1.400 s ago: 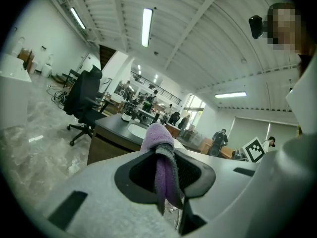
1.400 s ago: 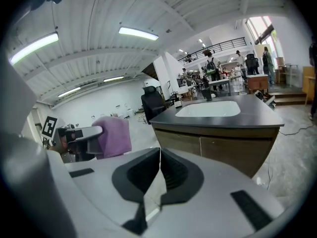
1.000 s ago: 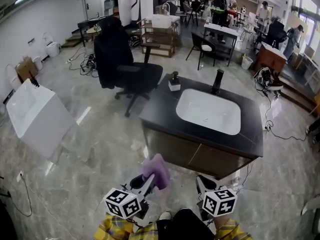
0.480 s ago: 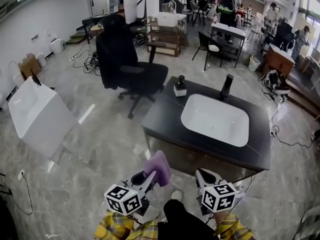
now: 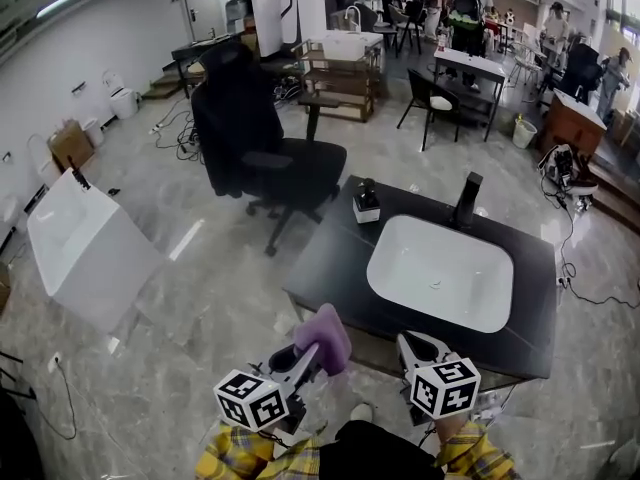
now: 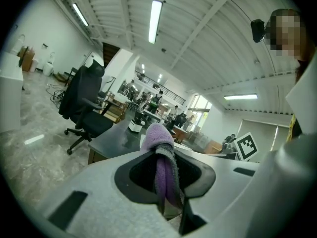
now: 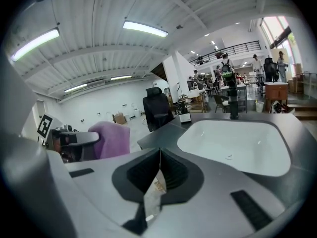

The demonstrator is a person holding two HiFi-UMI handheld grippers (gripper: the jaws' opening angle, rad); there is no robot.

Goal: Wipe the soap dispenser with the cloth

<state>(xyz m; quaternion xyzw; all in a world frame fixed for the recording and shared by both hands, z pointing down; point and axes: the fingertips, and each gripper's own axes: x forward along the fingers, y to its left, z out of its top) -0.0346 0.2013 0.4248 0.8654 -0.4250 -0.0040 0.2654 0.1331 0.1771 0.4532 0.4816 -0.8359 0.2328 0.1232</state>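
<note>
The soap dispenser (image 5: 367, 201), a dark pump bottle on a white base, stands at the far left corner of the black vanity counter (image 5: 330, 253). It also shows small in the left gripper view (image 6: 134, 125) and in the right gripper view (image 7: 185, 114). My left gripper (image 5: 318, 353) is shut on a purple cloth (image 5: 324, 334), which bulges above the jaws (image 6: 159, 142). My right gripper (image 5: 408, 344) is shut with nothing held (image 7: 158, 165). Both hang in front of the counter's near edge, well short of the dispenser.
A white sink basin (image 5: 440, 271) fills the counter's middle, with a black faucet (image 5: 466, 200) behind it. A black office chair (image 5: 258, 148) stands to the counter's left. A white basin unit (image 5: 75, 243) sits on the floor at far left. People and tables are in the background.
Both grippers have come forward together towards the vanity, which now lies closer below them. The cloth stays clamped in the left gripper and the right stays shut.
</note>
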